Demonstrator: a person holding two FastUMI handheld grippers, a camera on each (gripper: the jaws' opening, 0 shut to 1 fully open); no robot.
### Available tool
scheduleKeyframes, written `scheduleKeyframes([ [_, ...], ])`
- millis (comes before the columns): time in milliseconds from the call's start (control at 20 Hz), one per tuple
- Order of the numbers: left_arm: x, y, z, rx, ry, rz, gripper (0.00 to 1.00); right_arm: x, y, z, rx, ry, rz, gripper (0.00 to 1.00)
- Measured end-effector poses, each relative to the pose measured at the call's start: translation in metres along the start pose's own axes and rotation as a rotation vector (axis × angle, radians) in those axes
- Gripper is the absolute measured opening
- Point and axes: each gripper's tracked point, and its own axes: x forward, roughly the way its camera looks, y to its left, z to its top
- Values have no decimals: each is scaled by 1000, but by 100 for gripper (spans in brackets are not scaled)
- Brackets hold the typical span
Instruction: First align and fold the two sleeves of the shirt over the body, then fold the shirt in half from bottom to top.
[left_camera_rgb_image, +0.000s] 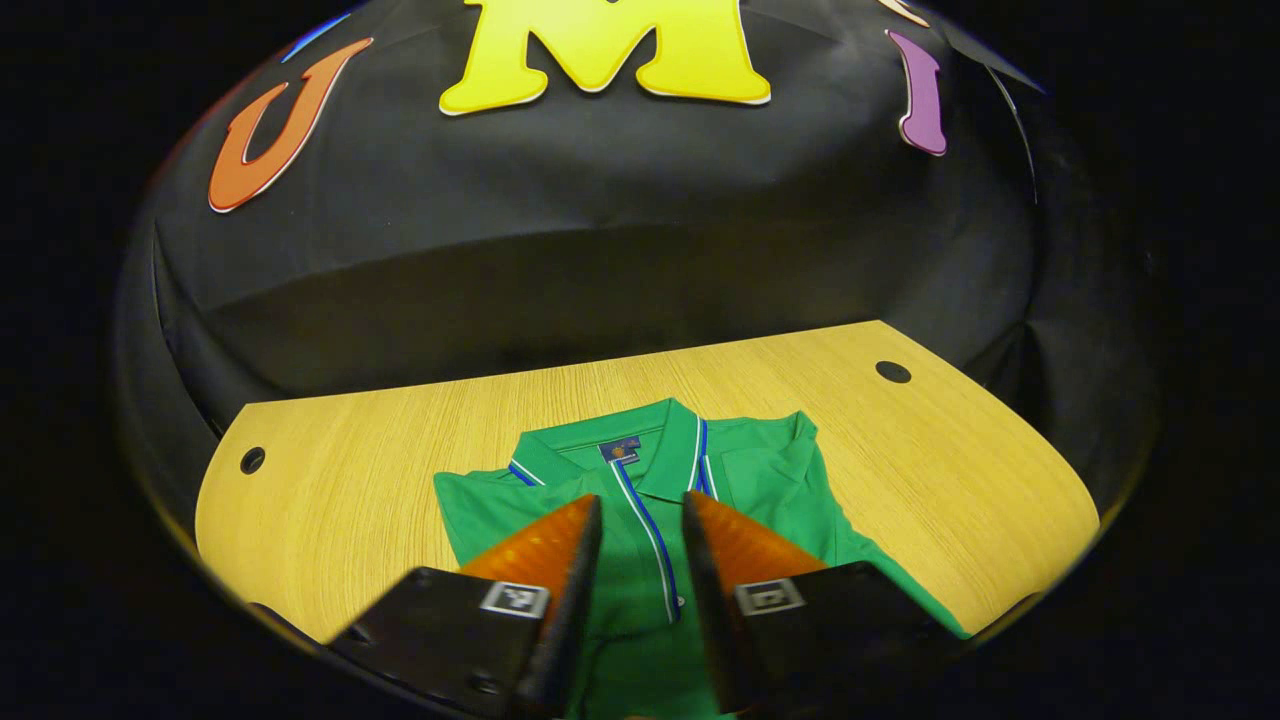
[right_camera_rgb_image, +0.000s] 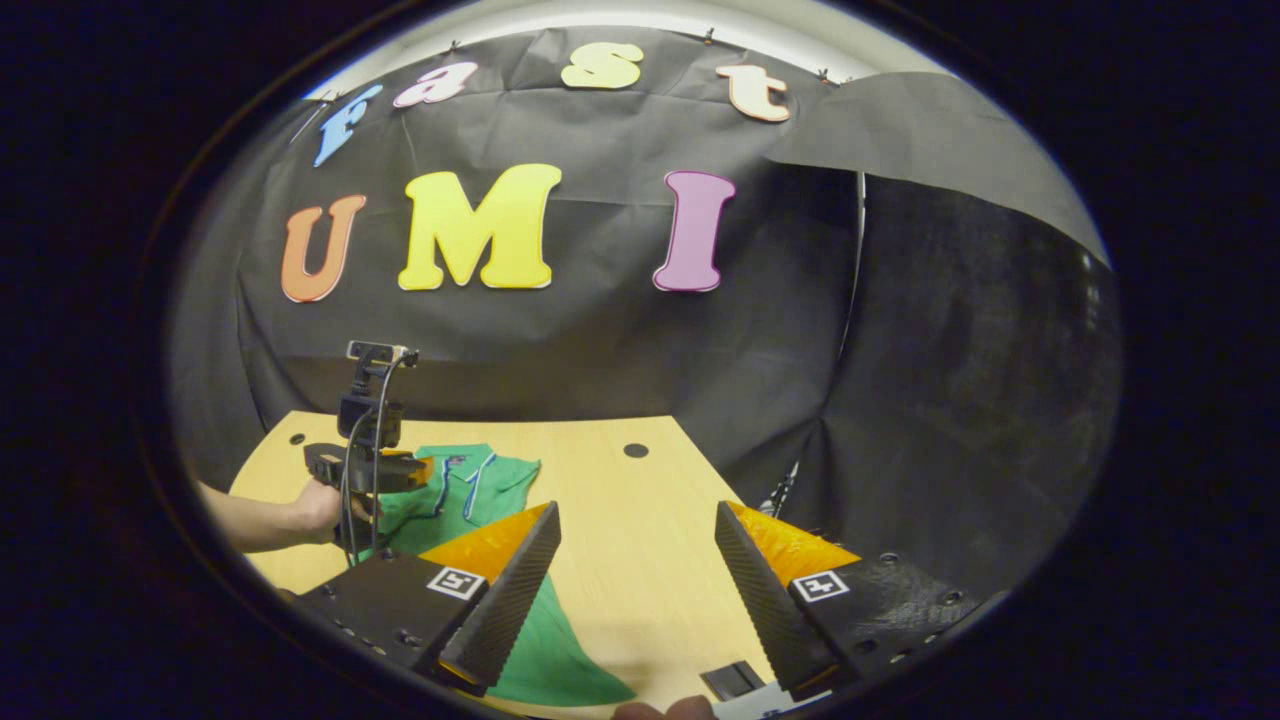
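A green polo shirt (left_camera_rgb_image: 770, 480) with a white-and-blue striped placket lies flat on the wooden table (left_camera_rgb_image: 900, 450), collar toward the far wall. Its right side looks doubled over beside the collar. My left gripper (left_camera_rgb_image: 642, 500) hangs over the shirt's chest, its jaws a narrow gap apart with nothing between them. In the right gripper view a hand (right_camera_rgb_image: 320, 510) holds that left gripper (right_camera_rgb_image: 425, 470) above the shirt (right_camera_rgb_image: 505, 480). My right gripper (right_camera_rgb_image: 636, 512) stands wide open over bare table (right_camera_rgb_image: 640, 570), to the right of the shirt's lower edge.
The table has round cable holes (left_camera_rgb_image: 893, 372) near its far corners, one of them in the right gripper view (right_camera_rgb_image: 635, 450). Black cloth walls close in behind and to the right. Bare wood lies on both sides of the shirt.
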Motion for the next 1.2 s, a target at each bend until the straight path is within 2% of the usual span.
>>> scheduleKeyframes([
  [100,-15,12,7,-9,-31,45,100,2,7,-2,-9,2,24,95],
  [400,-83,36,30,-74,-124,108,100,10,25,7,-88,-33,119,95],
  [650,-175,62,27,-89,-184,172,100,23,48,-17,-163,28,283,98],
  [850,-248,80,-14,-96,-158,214,100,27,55,-59,-203,139,375,96],
  [900,-264,82,-30,-87,-139,210,100,28,57,-71,-223,175,402,98],
  [950,-277,81,-46,-78,-116,198,100,28,56,-85,-250,218,421,96],
  [1050,-298,87,-82,-59,-59,194,100,29,48,-107,-307,268,427,96],
  [1200,-320,79,-143,-73,89,140,100,21,42,-148,-357,374,448,96],
])
